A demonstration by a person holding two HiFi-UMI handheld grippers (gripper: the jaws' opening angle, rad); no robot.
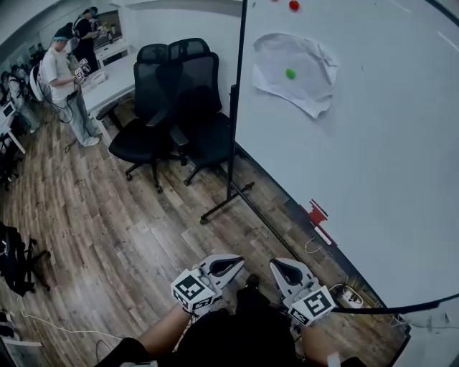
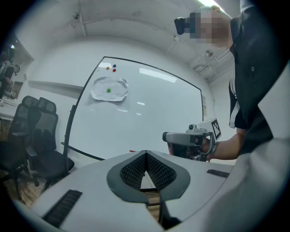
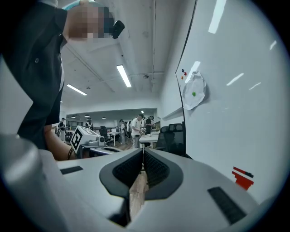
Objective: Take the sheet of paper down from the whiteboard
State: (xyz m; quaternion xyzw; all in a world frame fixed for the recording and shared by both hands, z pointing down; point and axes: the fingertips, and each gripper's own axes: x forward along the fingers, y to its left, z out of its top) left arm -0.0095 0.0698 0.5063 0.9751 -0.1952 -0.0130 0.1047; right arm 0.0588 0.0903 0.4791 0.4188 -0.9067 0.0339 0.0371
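Note:
A crumpled white sheet of paper [image 1: 295, 72] hangs on the whiteboard [image 1: 387, 165], pinned by a green magnet [image 1: 290, 73]. It also shows in the left gripper view as the sheet of paper [image 2: 109, 89] and in the right gripper view as the paper [image 3: 195, 92]. My left gripper [image 1: 231, 266] and right gripper [image 1: 284, 271] are held low, close to my body, well short of the board. Both are shut with nothing between their jaws. The right gripper [image 2: 190, 138] appears in the left gripper view, the left gripper [image 3: 86, 139] in the right one.
A red magnet [image 1: 294, 5] sits above the paper. The board's black stand [image 1: 231, 183] rests on the wooden floor, with two black office chairs [image 1: 172, 115] behind it. A red eraser [image 1: 317, 213] lies on the board's ledge. People stand by white desks [image 1: 107, 82] at the far left.

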